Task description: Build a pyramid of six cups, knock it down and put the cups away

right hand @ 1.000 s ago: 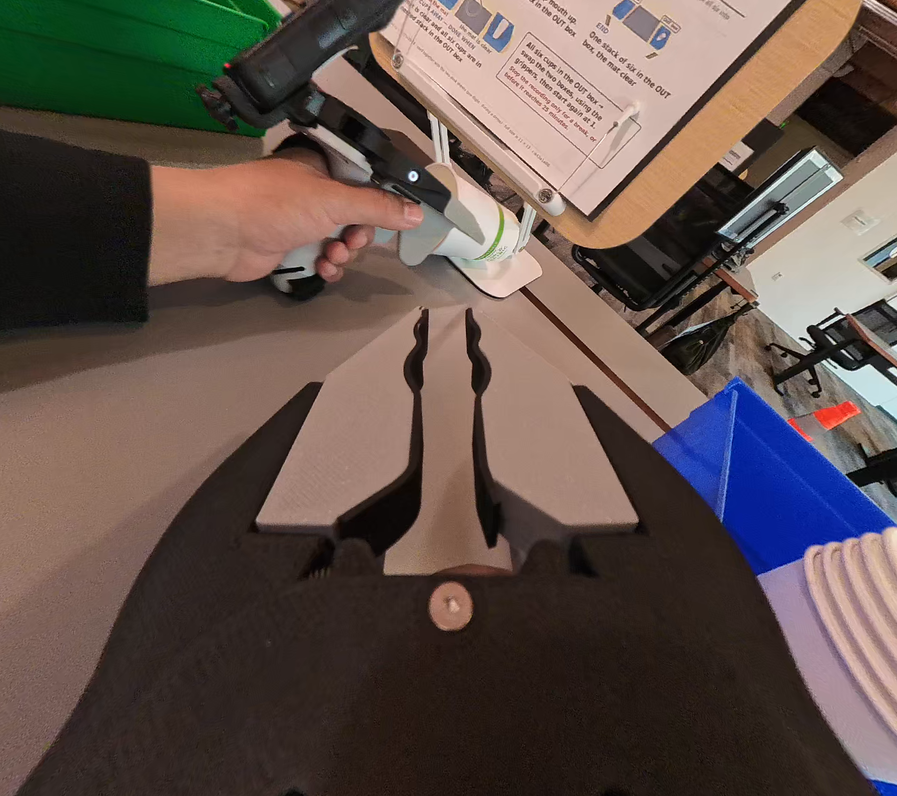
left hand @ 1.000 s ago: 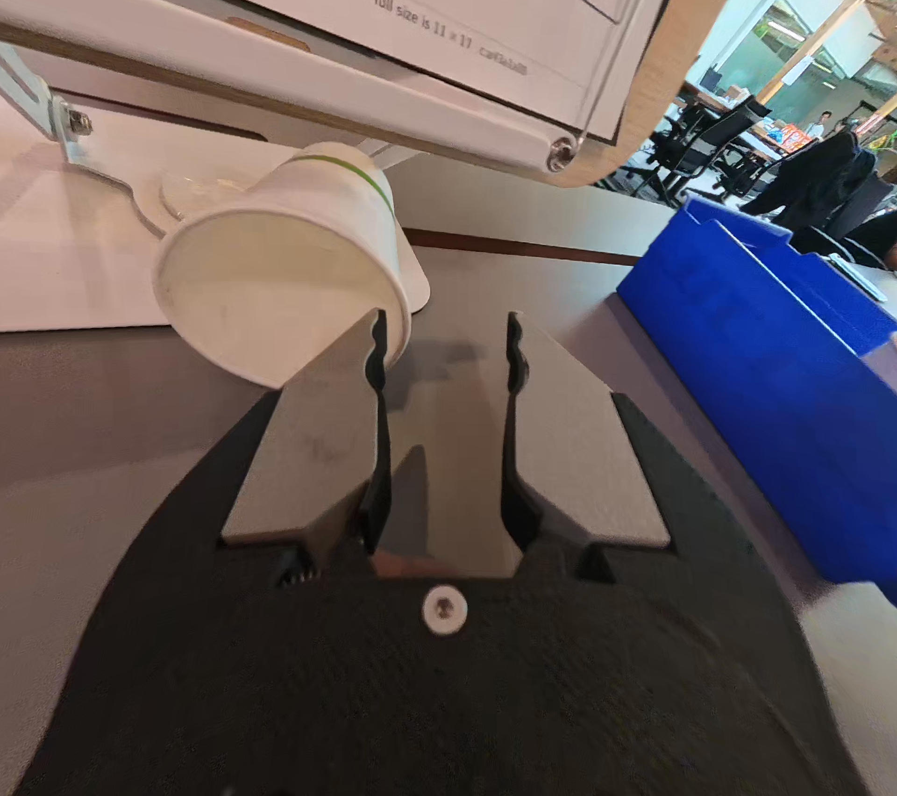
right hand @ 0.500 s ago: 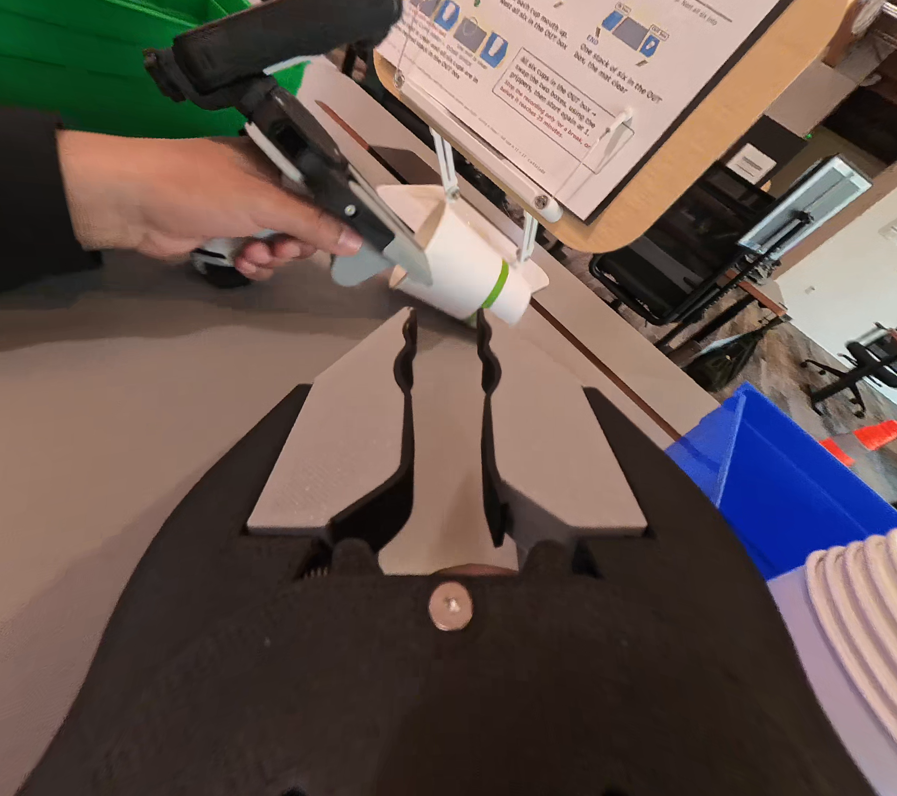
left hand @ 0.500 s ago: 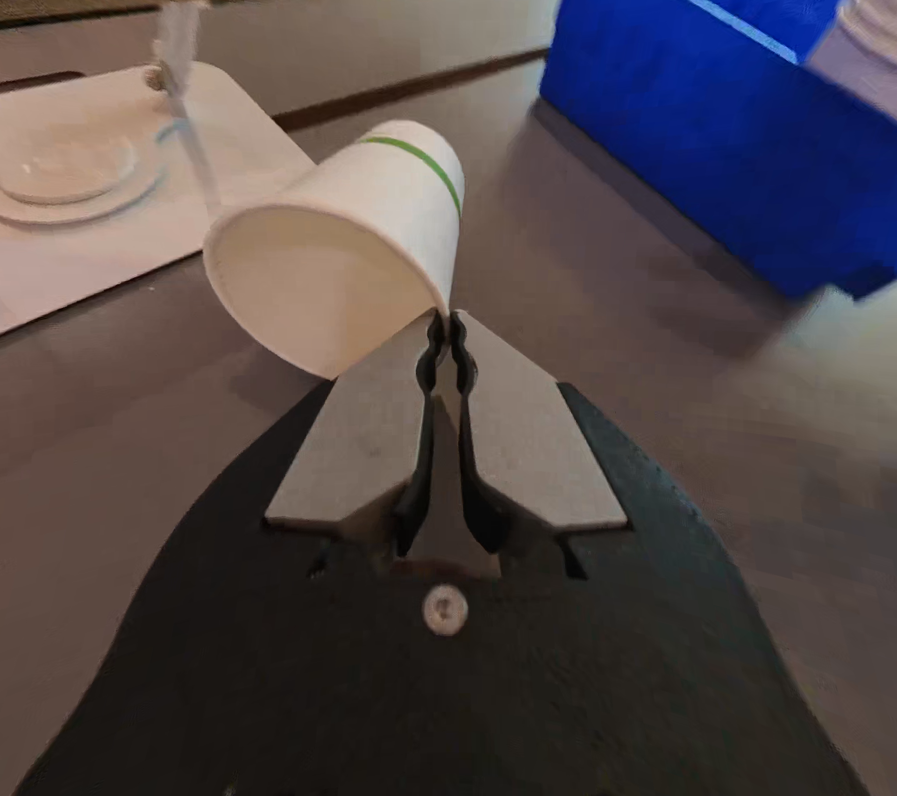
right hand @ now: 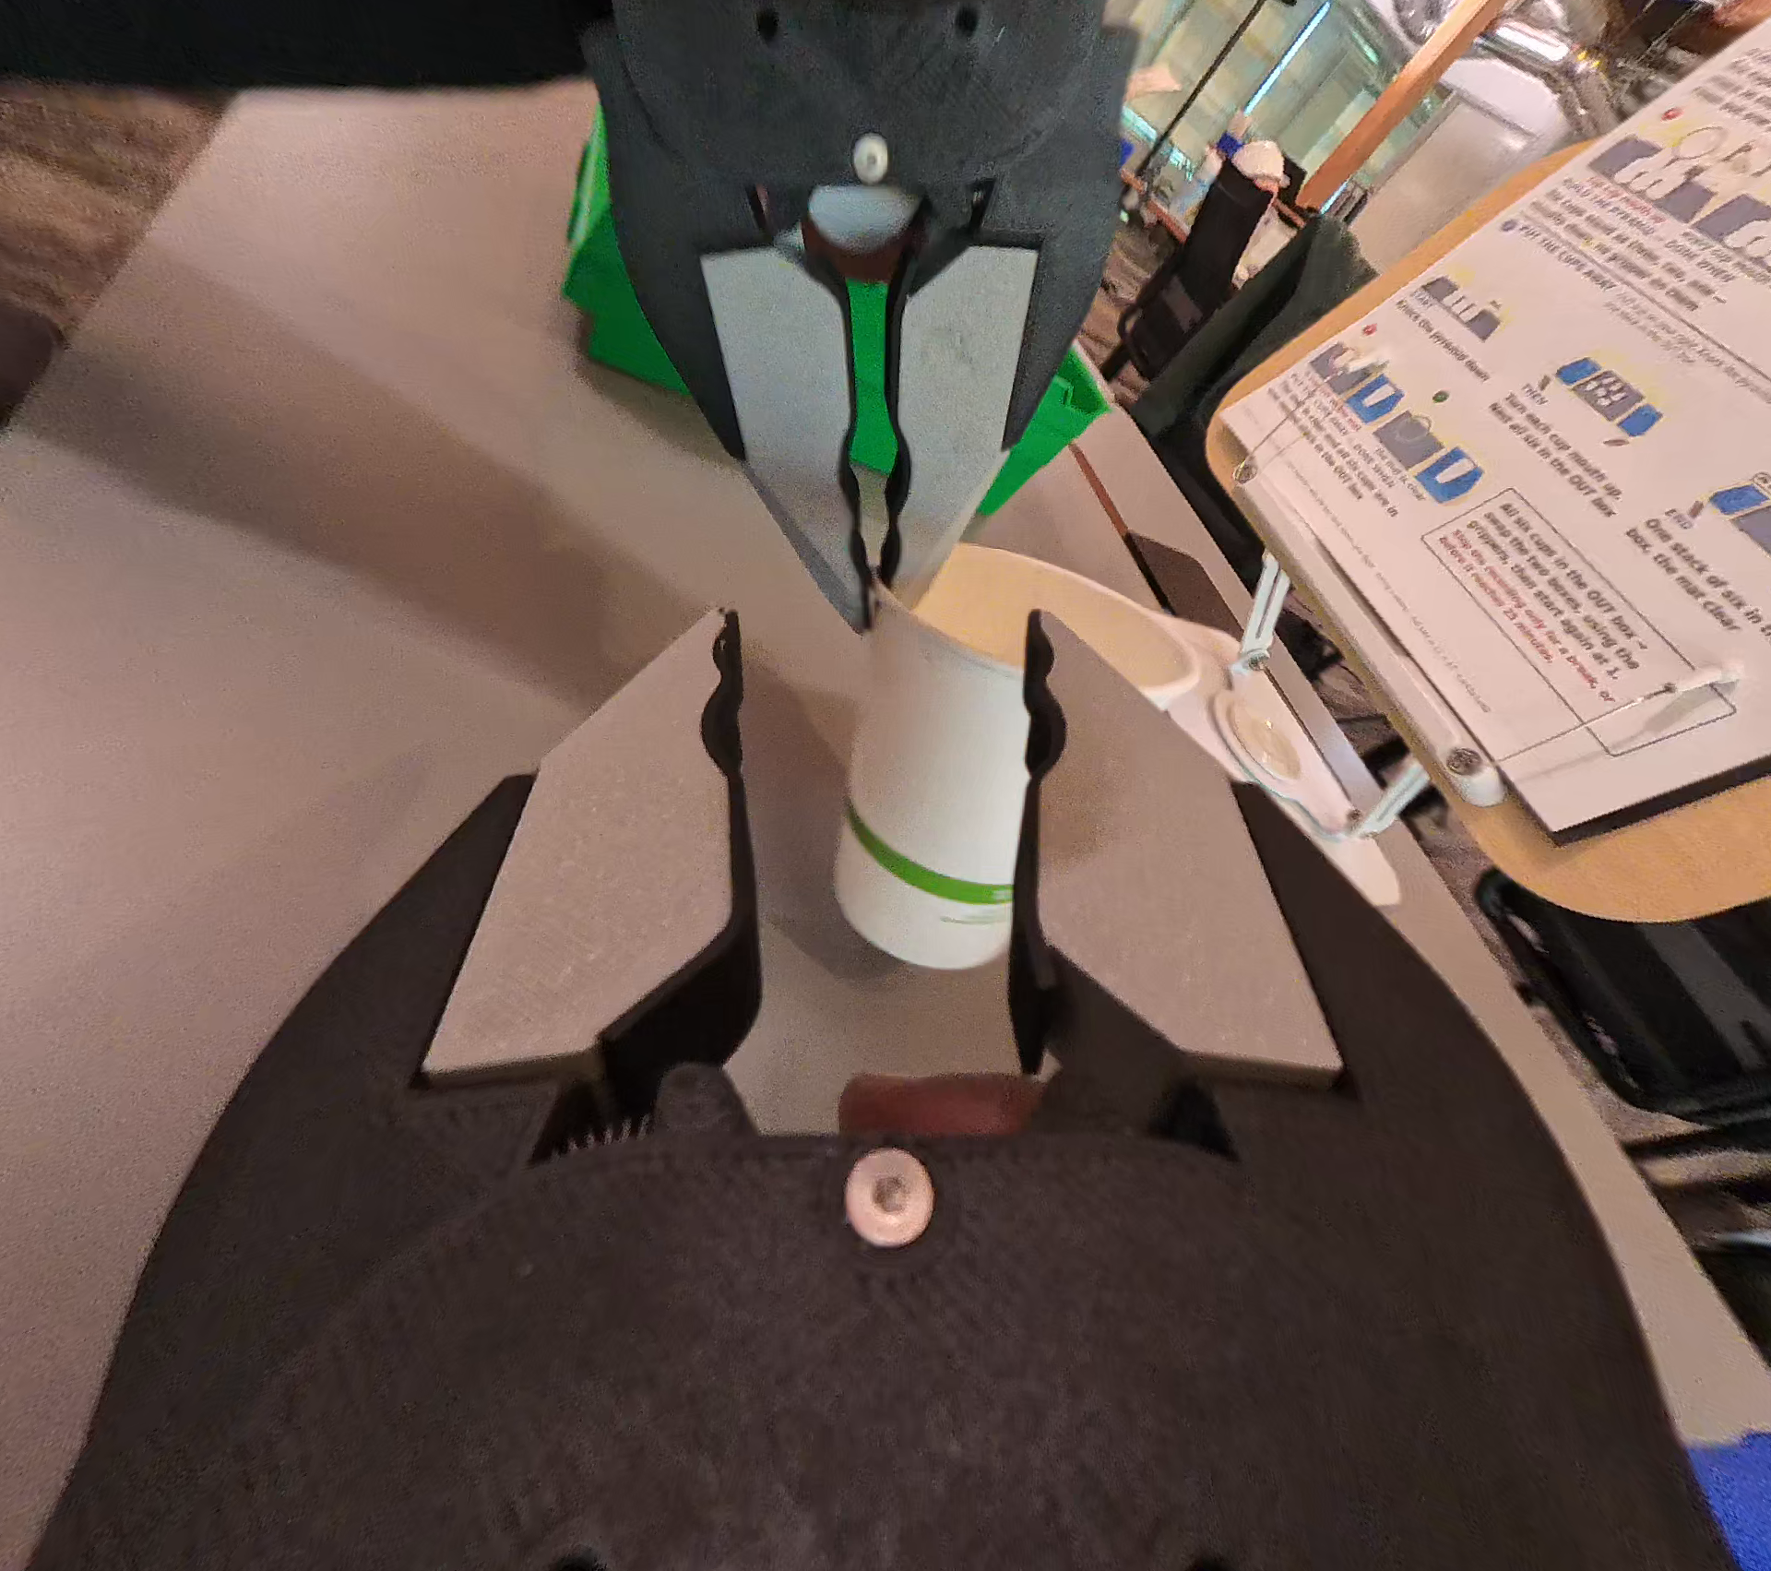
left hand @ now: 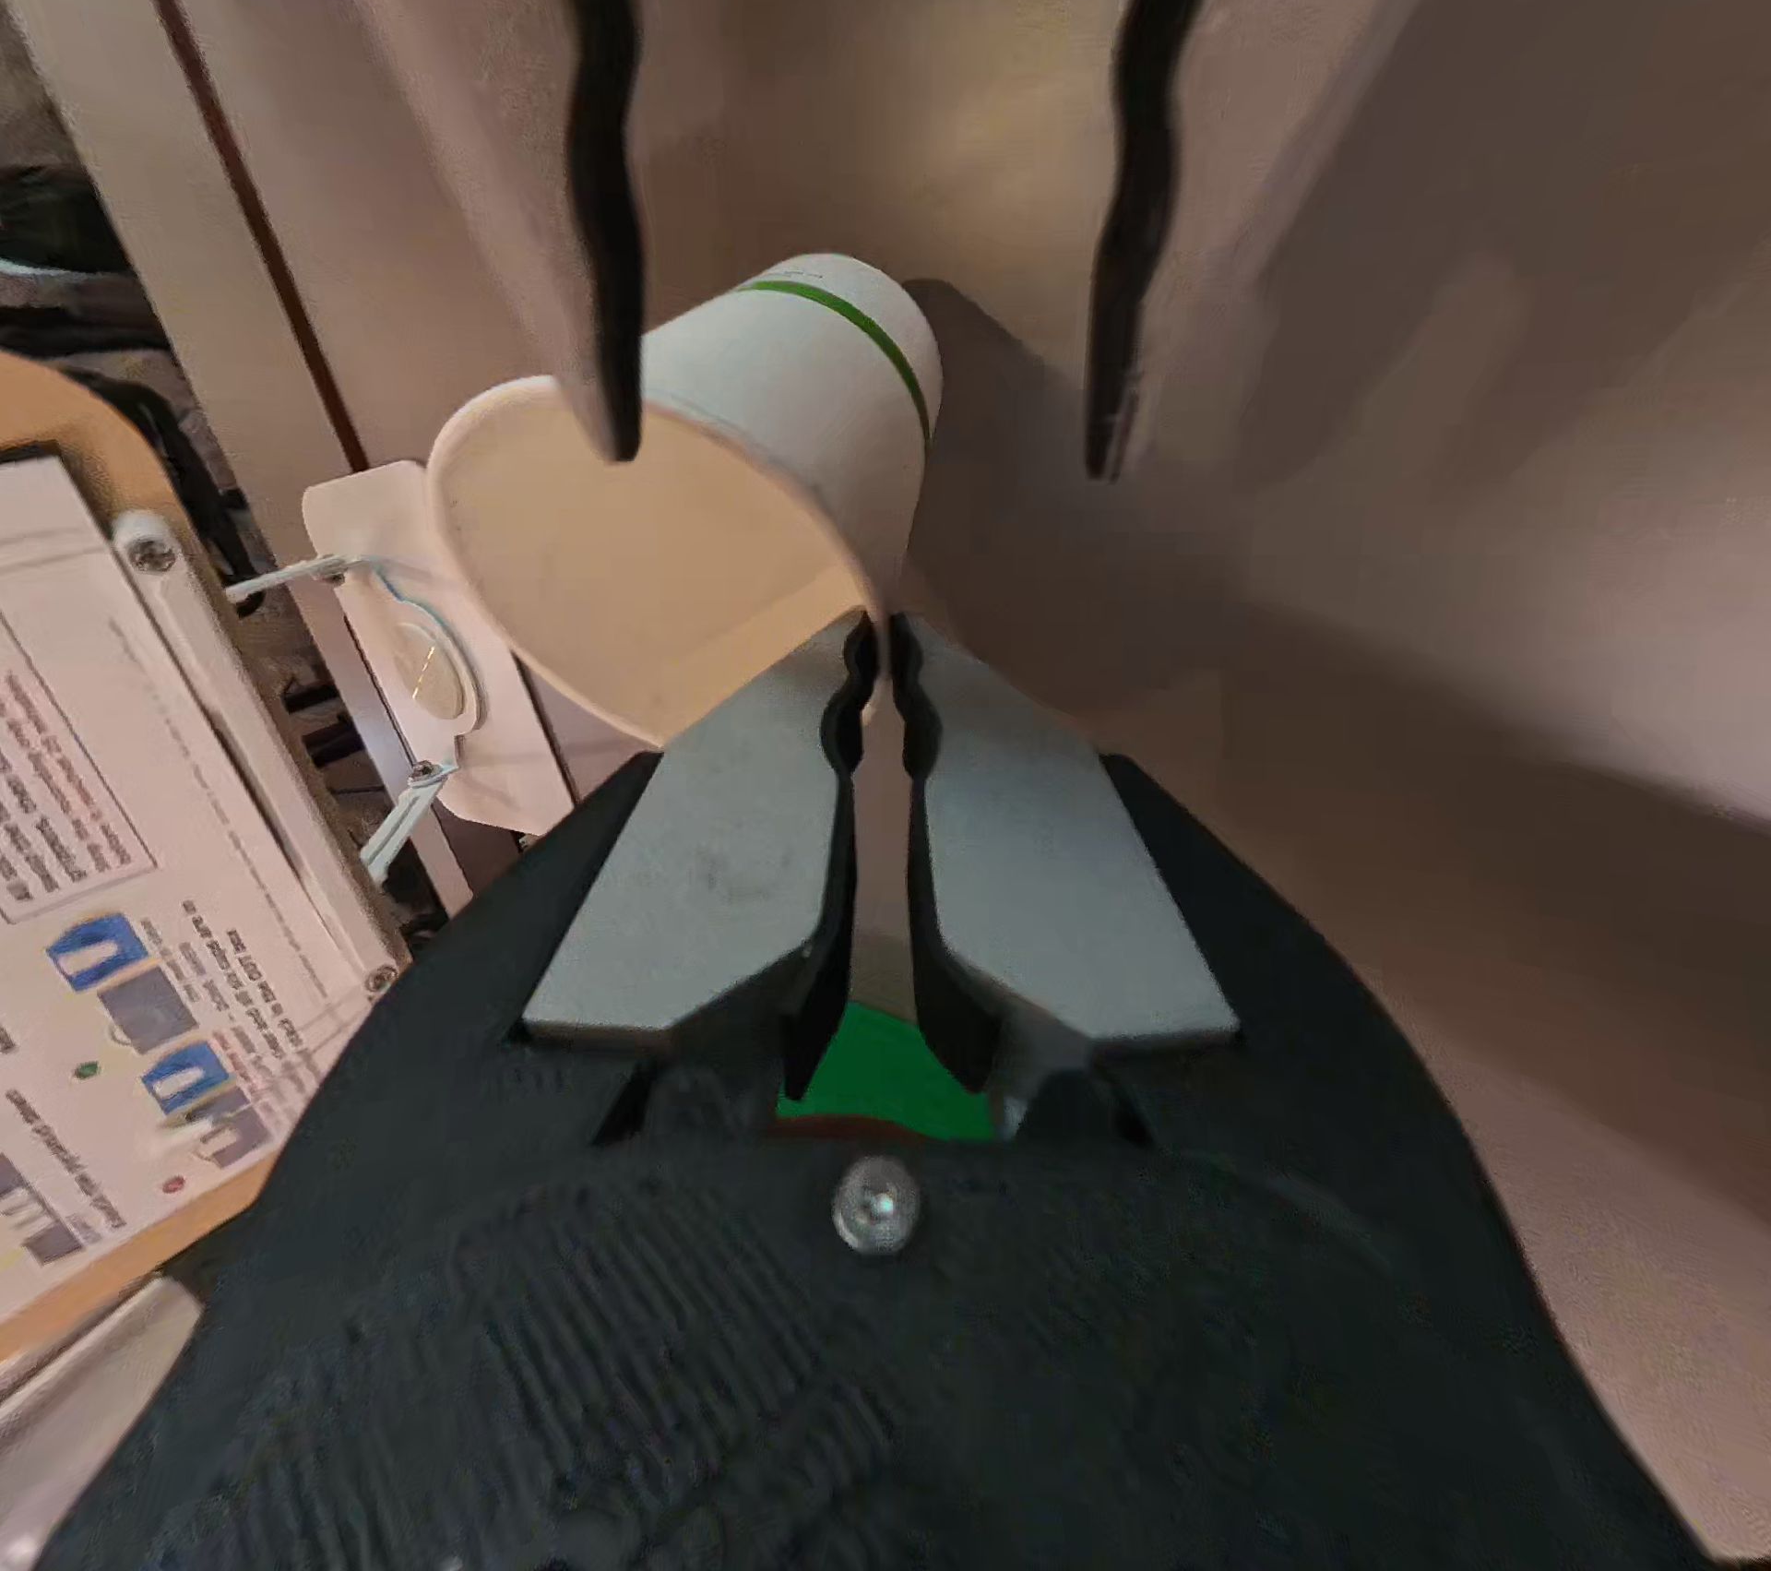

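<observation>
Since 1 s ago: left tool (left hand: 880, 632) clamped the cup (left hand: 728, 490) rim, lifted it off the bench (right hand: 287, 528), swung round opposite right tool (right hand: 877, 638). Left pinches the rim, mouth tilted up. Right tool spread wide, fingers (right hand: 1131, 806) either side of the cup body, not gripping. Green bin (right hand: 1035, 432) behind, instruction board (right hand: 1533, 567) right.
</observation>
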Motion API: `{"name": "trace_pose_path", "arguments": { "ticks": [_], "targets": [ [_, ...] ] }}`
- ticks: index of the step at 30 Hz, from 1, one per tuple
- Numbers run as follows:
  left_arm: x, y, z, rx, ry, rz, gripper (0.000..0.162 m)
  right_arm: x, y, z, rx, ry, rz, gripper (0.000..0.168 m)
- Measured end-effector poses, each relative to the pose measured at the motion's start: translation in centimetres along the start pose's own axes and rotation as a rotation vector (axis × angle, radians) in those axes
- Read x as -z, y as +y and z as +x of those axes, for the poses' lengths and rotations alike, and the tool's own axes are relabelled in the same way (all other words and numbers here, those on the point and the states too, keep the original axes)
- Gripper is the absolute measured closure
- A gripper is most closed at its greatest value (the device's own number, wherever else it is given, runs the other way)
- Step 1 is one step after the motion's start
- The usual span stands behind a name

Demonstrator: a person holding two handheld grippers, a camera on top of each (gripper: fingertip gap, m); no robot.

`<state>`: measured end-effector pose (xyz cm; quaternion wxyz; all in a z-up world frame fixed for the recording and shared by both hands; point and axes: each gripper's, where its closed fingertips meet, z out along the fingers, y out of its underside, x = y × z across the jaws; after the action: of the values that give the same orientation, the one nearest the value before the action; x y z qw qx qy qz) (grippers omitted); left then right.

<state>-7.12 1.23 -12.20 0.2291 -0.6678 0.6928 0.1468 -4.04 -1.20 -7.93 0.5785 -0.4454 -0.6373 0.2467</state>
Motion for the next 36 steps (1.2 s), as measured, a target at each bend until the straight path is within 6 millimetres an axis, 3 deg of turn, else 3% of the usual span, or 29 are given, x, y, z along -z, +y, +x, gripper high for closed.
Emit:
{"name": "trace_pose_path", "arguments": {
  "ticks": [5, 7, 9, 12, 14, 16, 18, 19, 21, 24, 26, 28, 31, 36],
  "targets": [
    [1.1, -1.5, 2.7, -0.214, 0.057, -0.070, 0.162, -1.1, 2.6, -1.7, 0.117, -0.031, -0.140, 0.114],
    [1.2, -1.5, 2.4, -0.253, 0.016, -0.098, 0.160, -1.0, 3.7, -1.9, 0.188, -0.028, -0.200, 0.139],
    [1.3, -2.5, 0.8, -0.235, -0.102, -0.046, 0.154, -0.8, 4.4, -1.5, 0.223, -0.004, -0.250, 0.165],
    [2.8, -4.4, -1.1, -0.100, -0.213, 0.181, 0.145, -0.2, 4.2, -0.4, 0.193, 0.036, -0.245, 0.168],
    [5.4, -5.4, -3.1, 0.085, -0.315, 0.420, 0.142, 0.5, 3.6, 1.2, 0.180, 0.106, -0.225, 0.168],
    [8.6, -5.8, -5.4, 0.308, -0.425, 0.724, 0.155, 1.6, 2.8, 3.4, 0.171, 0.218, -0.199, 0.168],
    [9.8, -4.7, -7.1, 0.511, -0.486, 0.933, 0.162, 3.3, 2.3, 6.4, 0.171, 0.389, -0.197, 0.168],
    [8.9, -3.9, -7.7, 0.594, -0.499, 0.948, 0.162, 4.4, 2.2, 7.9, 0.177, 0.483, -0.208, 0.168],
    [4.5, -1.9, -8.2, 0.713, -0.499, 0.824, 0.149, 6.7, 2.5, 10.6, 0.159, 0.647, -0.248, 0.168],
    [-2.8, 0.4, -7.2, 0.757, -0.494, 0.562, 0.135, 10.2, 3.2, 13.4, 0.082, 0.807, -0.308, 0.168],
    [-5.9, 1.1, -6.1, 0.727, -0.474, 0.416, 0.127, 12.7, 2.8, 14.7, 0.026, 0.882, -0.280, 0.168],
    [-6.9, 2.4, -6.3, 0.658, -0.552, 0.292, 0.125, 15.0, 2.4, 15.7, -0.032, 0.937, -0.262, 0.168],
    [-7.2, 2.8, -6.0, 0.681, -0.542, 0.308, 0.127, 17.1, 1.6, 16.5, -0.079, 0.946, -0.281, 0.168],
    [-7.3, 4.4, -6.0, 0.741, -0.533, 0.283, 0.129, 19.4, 4.7, 18.8, -0.215, 0.777, -0.609, 0.168]
  ]
}}
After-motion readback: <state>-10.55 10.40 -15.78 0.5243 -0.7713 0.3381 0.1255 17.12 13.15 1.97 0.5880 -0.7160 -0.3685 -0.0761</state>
